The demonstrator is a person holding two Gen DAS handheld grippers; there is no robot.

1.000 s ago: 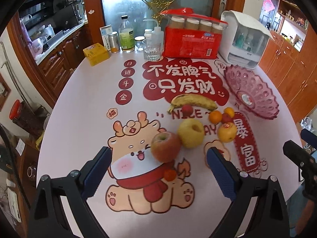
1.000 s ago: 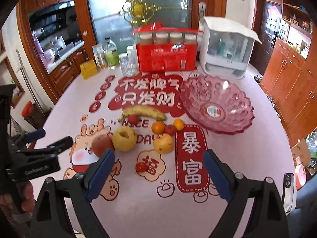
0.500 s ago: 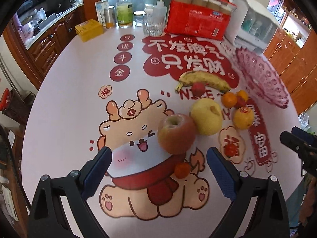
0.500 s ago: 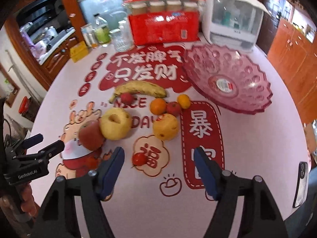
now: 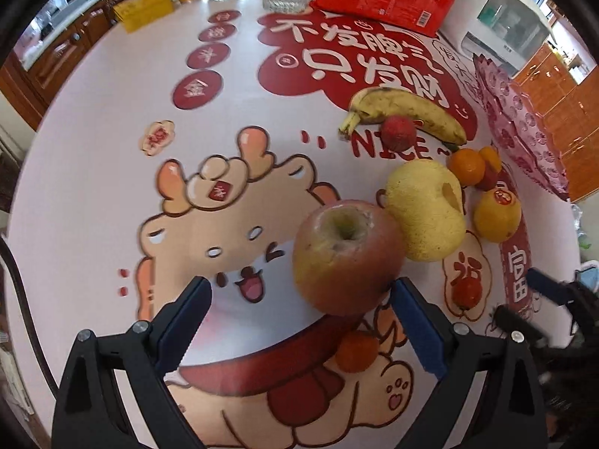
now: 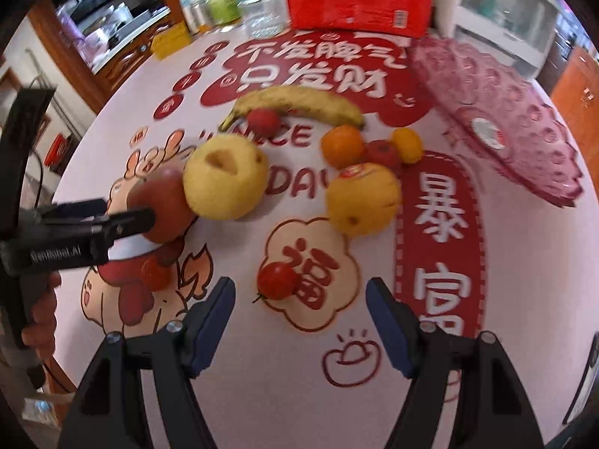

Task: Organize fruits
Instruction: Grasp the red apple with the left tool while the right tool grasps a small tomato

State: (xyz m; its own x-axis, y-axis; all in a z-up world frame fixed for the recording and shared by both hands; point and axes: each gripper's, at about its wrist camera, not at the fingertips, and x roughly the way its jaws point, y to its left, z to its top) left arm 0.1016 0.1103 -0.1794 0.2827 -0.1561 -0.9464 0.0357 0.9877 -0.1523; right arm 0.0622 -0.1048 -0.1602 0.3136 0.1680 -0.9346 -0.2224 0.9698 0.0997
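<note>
Okay, my left claw (image 5: 299, 333) hung released w/ the apple (image 5: 346, 258) just ahead, nearer its right finger; right claw (image 6: 299, 321) released too.

Glossy pink glass-like bowl (image 6: 498, 112) on a smooth printed tablecloth (image 5: 93, 172); wooden cabinets (image 5: 561, 86).

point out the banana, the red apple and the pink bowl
banana (image 5: 406, 112), left wrist view, middle of its peel
red apple (image 5: 346, 258), left wrist view, upper side near the stem dip
pink bowl (image 6: 498, 112), right wrist view, inner wall left of the sticker
</note>
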